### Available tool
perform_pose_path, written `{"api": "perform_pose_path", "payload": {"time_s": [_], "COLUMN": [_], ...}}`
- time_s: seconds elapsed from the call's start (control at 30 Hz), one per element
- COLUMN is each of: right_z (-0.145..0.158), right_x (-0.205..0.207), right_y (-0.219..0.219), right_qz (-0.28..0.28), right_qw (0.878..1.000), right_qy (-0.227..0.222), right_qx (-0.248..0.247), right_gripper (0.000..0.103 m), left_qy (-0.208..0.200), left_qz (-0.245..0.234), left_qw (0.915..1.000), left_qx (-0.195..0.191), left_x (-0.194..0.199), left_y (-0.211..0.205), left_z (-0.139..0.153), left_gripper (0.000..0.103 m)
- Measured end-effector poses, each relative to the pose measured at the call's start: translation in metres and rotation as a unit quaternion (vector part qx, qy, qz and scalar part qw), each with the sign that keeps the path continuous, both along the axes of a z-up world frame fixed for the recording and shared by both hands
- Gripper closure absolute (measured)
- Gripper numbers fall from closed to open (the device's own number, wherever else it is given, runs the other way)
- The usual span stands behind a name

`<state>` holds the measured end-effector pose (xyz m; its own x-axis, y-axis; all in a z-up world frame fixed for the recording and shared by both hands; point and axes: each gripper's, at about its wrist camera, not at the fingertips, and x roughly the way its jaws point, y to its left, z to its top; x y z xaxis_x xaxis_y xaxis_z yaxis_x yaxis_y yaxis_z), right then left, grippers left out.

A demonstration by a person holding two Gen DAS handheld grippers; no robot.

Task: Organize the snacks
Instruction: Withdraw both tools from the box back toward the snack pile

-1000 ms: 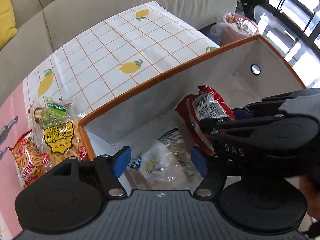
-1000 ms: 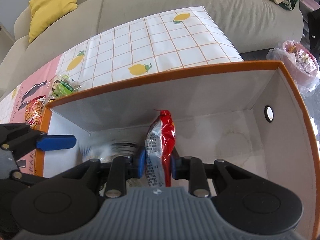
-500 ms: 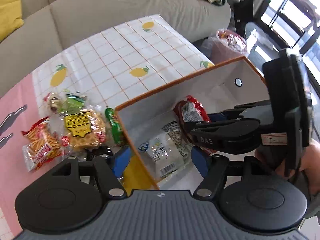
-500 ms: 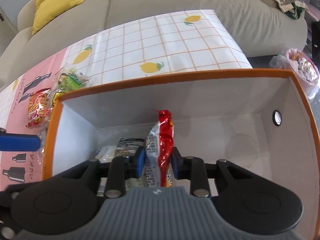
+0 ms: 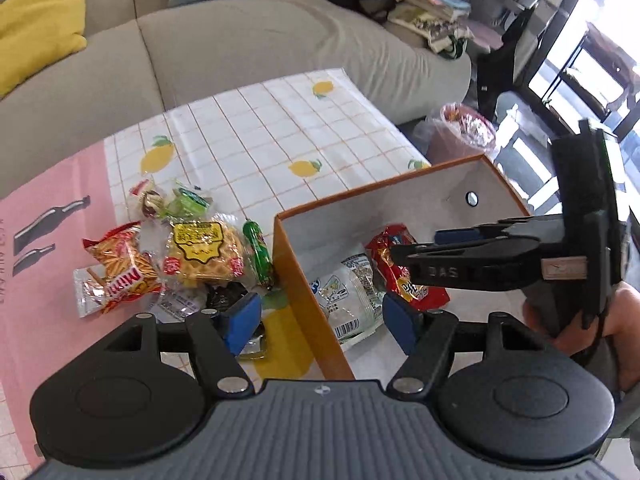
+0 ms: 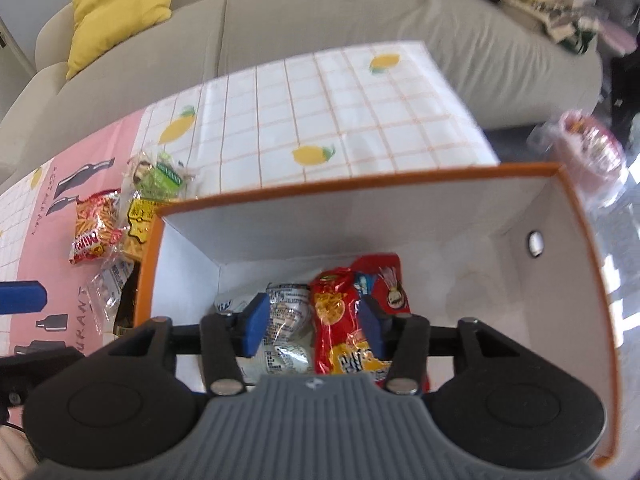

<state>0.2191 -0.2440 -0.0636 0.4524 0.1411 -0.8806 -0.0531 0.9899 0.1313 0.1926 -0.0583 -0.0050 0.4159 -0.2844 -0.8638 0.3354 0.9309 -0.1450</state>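
Looks like the drop-off step is wrapping up: the red snack bag [image 6: 348,328] lies inside the orange box [image 6: 576,216], the right gripper [image 6: 312,326] spread around it, probably let go, and the left gripper [image 5: 320,316], wide and empty, needs the pile [image 5: 176,256] just outside next.

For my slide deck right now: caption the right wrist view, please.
Right gripper open above the orange box, red snack bag and clear packet lying inside.

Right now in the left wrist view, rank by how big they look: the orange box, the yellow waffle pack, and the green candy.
1. orange box
2. yellow waffle pack
3. green candy

All three lie at similar range, so the order seems safe.
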Motion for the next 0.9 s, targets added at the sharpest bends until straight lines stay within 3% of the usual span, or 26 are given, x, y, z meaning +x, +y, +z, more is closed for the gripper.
{"api": "perform_pose_path", "payload": {"time_s": [0.23, 0.43, 0.73, 0.9], "right_z": [0.039, 0.055, 0.051, 0.036], "right_x": [-0.044, -0.084, -0.128, -0.137], "right_y": [0.014, 0.039, 0.092, 0.124], "right_qz": [-0.005, -0.013, 0.002, 0.054], "right_qw": [0.997, 0.993, 0.986, 0.985], "right_qy": [-0.069, -0.115, -0.164, -0.161], "right_qx": [-0.021, -0.009, -0.015, -0.037], "right_gripper": [0.039, 0.039, 0.039, 0.039], "left_qy": [-0.055, -0.082, -0.109, -0.097], "left_qz": [0.031, 0.078, 0.144, 0.15], "left_qw": [0.998, 0.9932, 0.9832, 0.9839], "left_qx": [-0.01, -0.027, -0.024, -0.012], "left_x": [-0.028, -0.05, -0.083, -0.095], "left_y": [0.025, 0.058, 0.108, 0.129], "left_z": [0.018, 0.018, -0.003, -0.029], "left_gripper": [0.021, 0.021, 0.021, 0.021]}}
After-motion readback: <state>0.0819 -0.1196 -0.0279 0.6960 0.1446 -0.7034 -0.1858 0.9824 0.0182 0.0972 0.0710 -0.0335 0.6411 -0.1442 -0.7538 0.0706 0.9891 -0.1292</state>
